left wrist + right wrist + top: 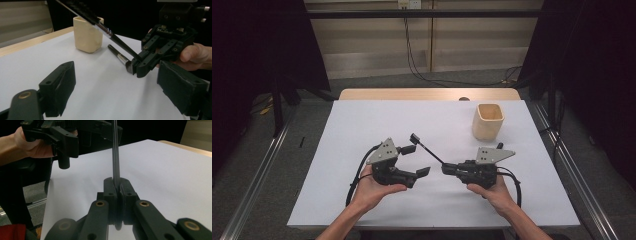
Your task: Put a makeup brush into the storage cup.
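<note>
High view: the right gripper has its jaws pressed together on the handle end of a thin black brush with a silver collar and dark bristle head, which slants up and away toward the left gripper. The left gripper's jaws are spread with nothing between them, and the bristle end stands just beside its far jaw. The step in hand looks like carrying the brush or passing it across, probably on its way to the cream, square-mouthed plastic cup standing upright at the far right of the table. To drop it in, the right hand would have to swing the brush over the cup's mouth and tip it upright before letting go. In the left gripper view, a second dark brush with a silver collar seems to lie beside the right gripper. The surface is a white sheet over a pale wooden tabletop. Around it are grey floor, metal rails, hanging cables and black curtains.
</note>
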`<state>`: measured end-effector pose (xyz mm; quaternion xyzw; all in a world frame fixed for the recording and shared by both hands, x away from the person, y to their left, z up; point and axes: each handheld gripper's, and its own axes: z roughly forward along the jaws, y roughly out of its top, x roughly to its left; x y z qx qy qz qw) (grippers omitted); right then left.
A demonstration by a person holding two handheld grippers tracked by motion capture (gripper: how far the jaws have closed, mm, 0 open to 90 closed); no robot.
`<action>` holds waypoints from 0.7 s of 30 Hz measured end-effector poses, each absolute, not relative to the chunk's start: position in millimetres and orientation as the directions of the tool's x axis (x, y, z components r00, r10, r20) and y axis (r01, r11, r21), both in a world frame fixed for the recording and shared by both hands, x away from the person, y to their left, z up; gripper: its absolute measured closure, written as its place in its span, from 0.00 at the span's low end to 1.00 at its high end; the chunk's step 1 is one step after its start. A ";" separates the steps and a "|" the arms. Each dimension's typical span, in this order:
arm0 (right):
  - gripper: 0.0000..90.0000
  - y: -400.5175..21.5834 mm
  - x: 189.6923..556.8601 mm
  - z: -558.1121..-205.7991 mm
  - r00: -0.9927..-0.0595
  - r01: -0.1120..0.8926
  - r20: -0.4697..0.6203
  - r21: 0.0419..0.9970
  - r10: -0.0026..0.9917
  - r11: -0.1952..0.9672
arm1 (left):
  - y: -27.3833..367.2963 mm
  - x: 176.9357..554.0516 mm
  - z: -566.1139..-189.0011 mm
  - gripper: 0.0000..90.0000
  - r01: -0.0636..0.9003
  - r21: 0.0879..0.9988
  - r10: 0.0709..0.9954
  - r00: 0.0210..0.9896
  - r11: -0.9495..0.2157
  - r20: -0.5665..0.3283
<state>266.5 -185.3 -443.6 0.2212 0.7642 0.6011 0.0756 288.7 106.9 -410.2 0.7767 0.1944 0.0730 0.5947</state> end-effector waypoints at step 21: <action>0.95 -186.3 267.1 -445.0 -0.889 0.238 0.139 0.954 0.437 0.181 | 89.2 300.3 -413.2 0.45 0.205 0.964 0.385 0.914 -0.166 -0.128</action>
